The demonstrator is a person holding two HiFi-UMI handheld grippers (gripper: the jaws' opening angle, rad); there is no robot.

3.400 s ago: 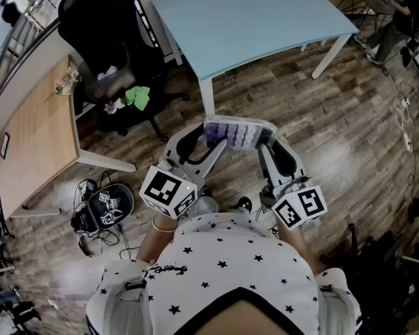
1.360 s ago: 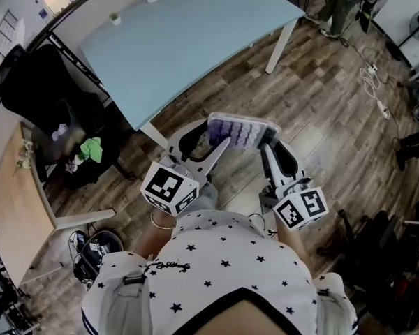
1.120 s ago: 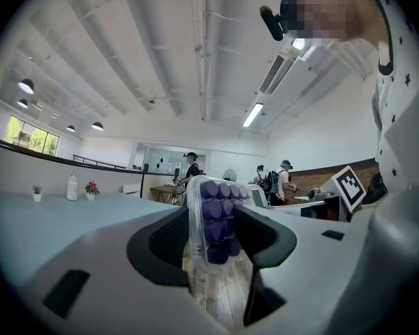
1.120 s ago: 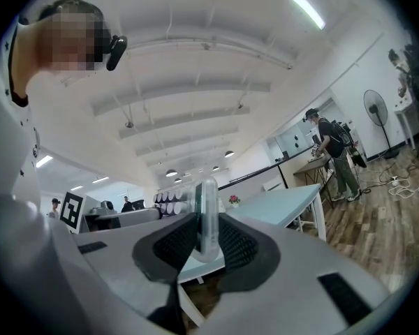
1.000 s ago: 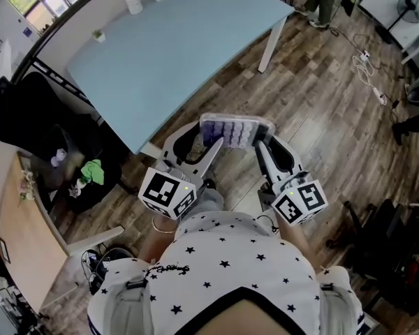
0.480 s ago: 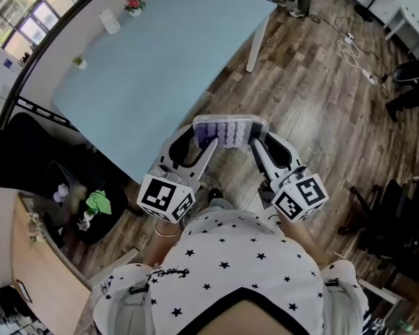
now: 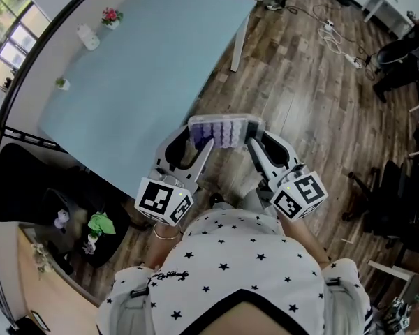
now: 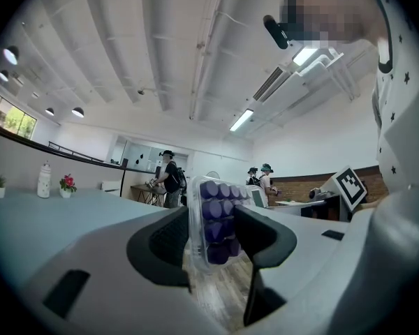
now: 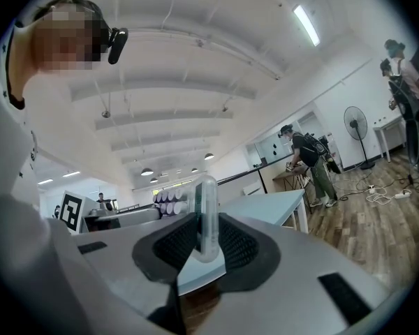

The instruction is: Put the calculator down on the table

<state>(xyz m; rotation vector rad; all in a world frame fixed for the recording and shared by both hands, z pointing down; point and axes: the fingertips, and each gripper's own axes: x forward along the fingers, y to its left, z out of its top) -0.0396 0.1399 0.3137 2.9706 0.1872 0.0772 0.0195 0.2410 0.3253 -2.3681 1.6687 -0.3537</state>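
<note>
I hold a calculator point(image 7: 222, 130) in the air between two hand-held grippers, in front of my chest. It is a clear-cased unit with rows of purple keys, lying roughly level with the keys facing up.

The left gripper point(image 7: 197, 139) has its jaws pinching the calculator's left end. In the left gripper view the purple keys sit squeezed between the two dark pads. The right gripper point(image 7: 253, 138) has its jaws pinching the right end, and the right gripper view shows the casing edge-on between its pads. Both grippers point level and away from me.

The calculator is not on the worktop point(image 7: 146, 75). It hangs over the wooden floor point(image 7: 314, 96), just beside the near edge of this pale blue surface. Along the worktop's far side stand a small flower pot point(image 7: 111, 17), a white bottle point(image 7: 89, 37) and a tiny green plant point(image 7: 61, 83).
</note>
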